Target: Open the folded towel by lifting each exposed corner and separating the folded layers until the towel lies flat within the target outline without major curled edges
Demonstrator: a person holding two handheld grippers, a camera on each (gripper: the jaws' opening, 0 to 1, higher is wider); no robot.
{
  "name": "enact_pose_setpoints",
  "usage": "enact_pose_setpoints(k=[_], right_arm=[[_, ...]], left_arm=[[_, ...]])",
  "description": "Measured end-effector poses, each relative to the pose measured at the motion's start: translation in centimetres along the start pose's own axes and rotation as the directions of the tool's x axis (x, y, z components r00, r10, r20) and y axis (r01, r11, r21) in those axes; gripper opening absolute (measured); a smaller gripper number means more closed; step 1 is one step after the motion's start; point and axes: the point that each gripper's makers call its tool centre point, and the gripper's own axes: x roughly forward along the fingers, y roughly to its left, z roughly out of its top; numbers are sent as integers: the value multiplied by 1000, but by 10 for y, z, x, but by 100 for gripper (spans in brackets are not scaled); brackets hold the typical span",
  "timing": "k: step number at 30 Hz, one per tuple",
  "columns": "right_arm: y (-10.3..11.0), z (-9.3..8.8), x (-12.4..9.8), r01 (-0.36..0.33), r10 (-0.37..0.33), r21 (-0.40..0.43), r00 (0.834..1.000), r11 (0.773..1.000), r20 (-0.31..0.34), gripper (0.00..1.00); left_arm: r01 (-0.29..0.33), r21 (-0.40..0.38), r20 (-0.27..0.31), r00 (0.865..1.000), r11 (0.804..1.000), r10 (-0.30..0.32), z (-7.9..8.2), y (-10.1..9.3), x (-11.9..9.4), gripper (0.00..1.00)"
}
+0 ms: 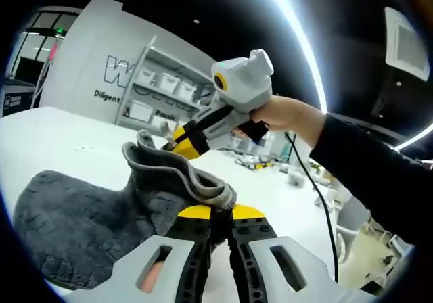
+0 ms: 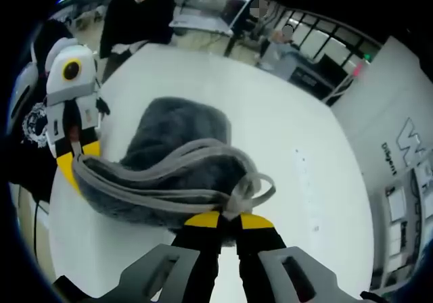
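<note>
A grey plush towel (image 1: 88, 222) lies bunched on the white table (image 1: 54, 134), with its near edge lifted off the surface. My left gripper (image 1: 220, 212) is shut on that lifted edge, its yellow tips pinching the folded layers. The right gripper (image 1: 177, 141), held by a hand, comes in from the right and is shut on another raised corner of the towel. In the right gripper view the towel (image 2: 176, 134) hangs as a stretched edge between my right gripper (image 2: 229, 220), shut on it, and the left gripper (image 2: 71, 162) at the left.
A shelf with white bins (image 1: 162, 90) stands against a lettered wall behind the table. Small clutter (image 1: 264, 161) sits at the table's far side. A person in black (image 2: 139, 19) stands beyond the table (image 2: 304, 154). A cable (image 1: 314, 195) hangs from the right gripper.
</note>
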Motion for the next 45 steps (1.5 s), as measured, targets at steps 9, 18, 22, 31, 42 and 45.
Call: enact_pose_setpoints(k=[9,18,22,31,42,45], right_arm=[[4,-7,0,5,-5,8,1000,1000,-6,4],[2,-18,1,16,-16,12,1000,1000,-15,4],[-1,-24,2,24,-24,-4,999,1000,-22,4],[-2,-38,-3,39,-39,17,999,999,-21,6],[8,-64,0,38,-36,35,998,999,-60,8],[10,-71,3,42,-40,36,997,998,-72,8]], left_arm=[[-2,6,-10,1000,1000,3,-4,-2,1,6],[-6,-2,-17,1000,1000,6,-7,-2,8,6],[-9,-7,-19,1000,1000,9,-12,-6,12,6],[-18,17,-30,999,1000,18,-20,-9,19,6],[-17,2,-68,998,1000,17,-36,-13,24,7],[-17,-34,-83,996,999,14,-41,-14,28,7]])
